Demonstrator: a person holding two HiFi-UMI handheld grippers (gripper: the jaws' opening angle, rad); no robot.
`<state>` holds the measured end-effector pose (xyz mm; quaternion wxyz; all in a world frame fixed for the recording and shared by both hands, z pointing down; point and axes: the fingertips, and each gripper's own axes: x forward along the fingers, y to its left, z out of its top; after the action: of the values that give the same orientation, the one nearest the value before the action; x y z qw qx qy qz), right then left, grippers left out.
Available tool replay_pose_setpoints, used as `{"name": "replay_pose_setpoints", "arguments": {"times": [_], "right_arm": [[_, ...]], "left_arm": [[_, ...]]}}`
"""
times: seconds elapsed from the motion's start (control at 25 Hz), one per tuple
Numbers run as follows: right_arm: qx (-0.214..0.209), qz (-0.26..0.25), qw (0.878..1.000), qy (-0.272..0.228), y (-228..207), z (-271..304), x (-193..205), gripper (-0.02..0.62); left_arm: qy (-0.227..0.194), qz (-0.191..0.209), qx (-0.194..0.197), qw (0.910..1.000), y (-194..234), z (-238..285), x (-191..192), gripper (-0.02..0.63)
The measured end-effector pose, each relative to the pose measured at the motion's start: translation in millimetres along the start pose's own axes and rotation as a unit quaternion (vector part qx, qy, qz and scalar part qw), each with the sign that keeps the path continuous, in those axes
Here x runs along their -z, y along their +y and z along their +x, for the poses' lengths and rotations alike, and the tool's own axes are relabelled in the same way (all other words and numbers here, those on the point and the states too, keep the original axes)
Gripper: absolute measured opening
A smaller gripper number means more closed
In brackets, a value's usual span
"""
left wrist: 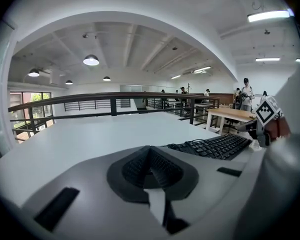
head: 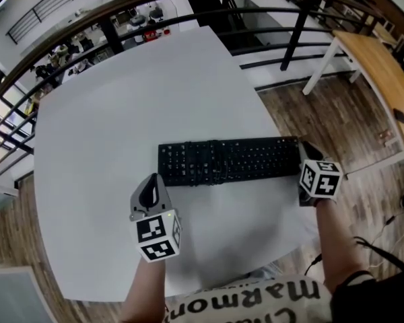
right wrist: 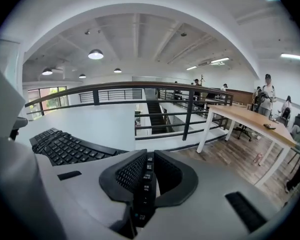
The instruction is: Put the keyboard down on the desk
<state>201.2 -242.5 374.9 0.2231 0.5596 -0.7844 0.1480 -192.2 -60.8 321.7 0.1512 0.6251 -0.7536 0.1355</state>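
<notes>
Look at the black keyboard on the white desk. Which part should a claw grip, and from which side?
Grip a short end, coming in sideways, level with the desk. The keyboard is long, flat and thin, so only its slim edge fits between jaws. The right claw is shut on the right end this way.

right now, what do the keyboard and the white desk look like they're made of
Keyboard: probably black plastic, matte; rows of separate moulded keys with pale legends. Desk: smooth white matte top, perhaps laminate or painted board; even colour, no grain, only soft reflections.
</notes>
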Motion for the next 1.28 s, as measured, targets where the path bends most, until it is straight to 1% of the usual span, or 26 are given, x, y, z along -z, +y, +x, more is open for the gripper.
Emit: {"name": "replay_pose_setpoints", "arguments": {"times": [0.08,0.16,0.2,0.32,0.44,0.52,0.6,0.68,0.76,1.0,1.12,1.28], "right_arm": [[-0.011,0.003,1.0,-0.006,3,-5,-9,0.064],[-0.036,0.005,0.999,-0.018,13,-13,-18,0.063],[-0.049,0.006,0.998,-0.029,20,-18,-25,0.061],[-0.092,-0.013,0.993,-0.072,48,-37,-52,0.06],[-0.127,-0.032,0.984,-0.122,73,-59,-78,0.06],[-0.133,-0.023,0.979,-0.151,82,-74,-93,0.06],[-0.136,0.006,0.977,-0.167,87,-89,-101,0.06],[-0.148,0.038,0.975,-0.16,97,-101,-99,0.06],[-0.165,0.048,0.974,-0.146,112,-113,-92,0.06],[-0.219,0.026,0.966,-0.132,159,-154,-75,0.06],[-0.233,0.02,0.965,-0.121,170,-172,-67,0.06],[-0.242,0.015,0.964,-0.112,178,-192,-60,0.06]], "left_arm": [[-0.004,0.005,-0.001,1.0,2,-5,-1,0.003],[-0.004,0.011,-0.005,0.9999,3,-12,0,0.003],[-0.003,0.008,-0.006,0.9999,5,-14,0,0.003],[-0.006,-0.015,-0.007,0.9998,10,-24,-3,0.003],[-0.013,-0.014,-0.003,0.9998,9,-33,-4,0.003],[-0.016,-0.012,0.0,0.9998,7,-39,-4,0.003],[-0.021,-0.013,0.003,0.9997,6,-46,-7,0.003],[-0.029,-0.015,0.009,0.9994,4,-52,-13,0.003],[-0.036,-0.021,0.021,0.9989,-2,-59,-18,0.003],[-0.044,-0.066,0.079,0.9937,-26,-85,-30,0.003],[-0.04,-0.07,0.102,0.9915,-37,-102,-33,0.003],[-0.04,-0.074,0.114,0.9899,-43,-125,-37,0.003]]}}
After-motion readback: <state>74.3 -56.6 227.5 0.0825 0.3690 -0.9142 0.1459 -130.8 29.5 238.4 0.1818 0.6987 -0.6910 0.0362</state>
